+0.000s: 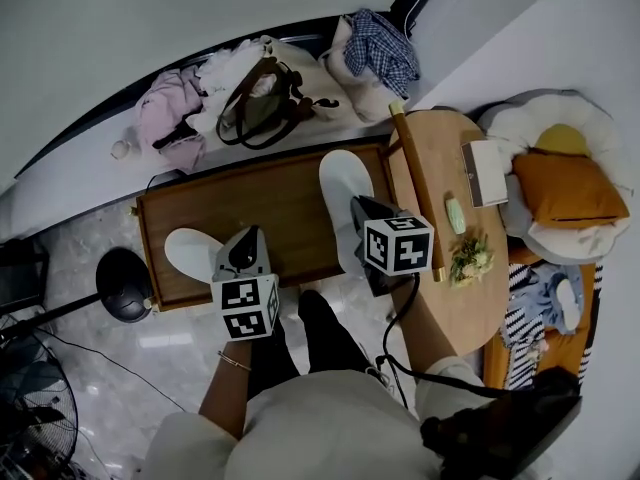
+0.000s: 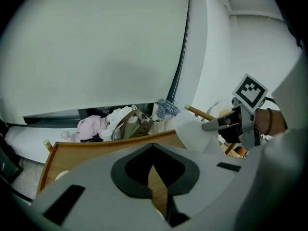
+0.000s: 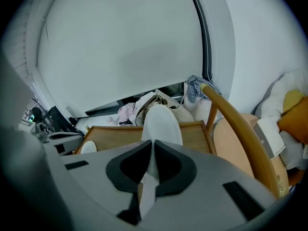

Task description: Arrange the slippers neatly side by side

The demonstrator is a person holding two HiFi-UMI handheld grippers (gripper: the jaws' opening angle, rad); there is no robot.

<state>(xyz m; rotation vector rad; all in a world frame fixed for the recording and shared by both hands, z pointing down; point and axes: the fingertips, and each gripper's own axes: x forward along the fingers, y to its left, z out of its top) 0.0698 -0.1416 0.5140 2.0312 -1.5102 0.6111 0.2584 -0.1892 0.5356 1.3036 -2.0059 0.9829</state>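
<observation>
- right claw (image 1: 360,206) (image 3: 153,147) clamped tight on the near end of a white slipper (image 1: 341,182) (image 3: 161,121), which stretches ahead over the wooden table (image 1: 270,200).
- left claw (image 1: 243,240) (image 2: 152,147): jaws together, only wood in the gap; second slipper (image 1: 186,251) just to its left.
- curved wooden rail (image 1: 416,193) (image 3: 240,129) close on the right claw's right.
- beyond the table: strapped bag (image 1: 262,110), pink clothes (image 1: 170,108).

The grey two-jaw left gripper (image 1: 245,236) (image 2: 153,150) with its black-and-white marker cube pointed forward and down, jaws drawn together at the tips with nothing plainly between them. The matching grey right gripper (image 1: 358,204) (image 3: 153,146) tilted down more steeply, jaws clamped on the heel end of a soft white slipper (image 1: 340,180) (image 3: 161,121). Both bare forearms, left (image 1: 228,396) and right (image 1: 425,320), reached forward from the torso, well apart
</observation>
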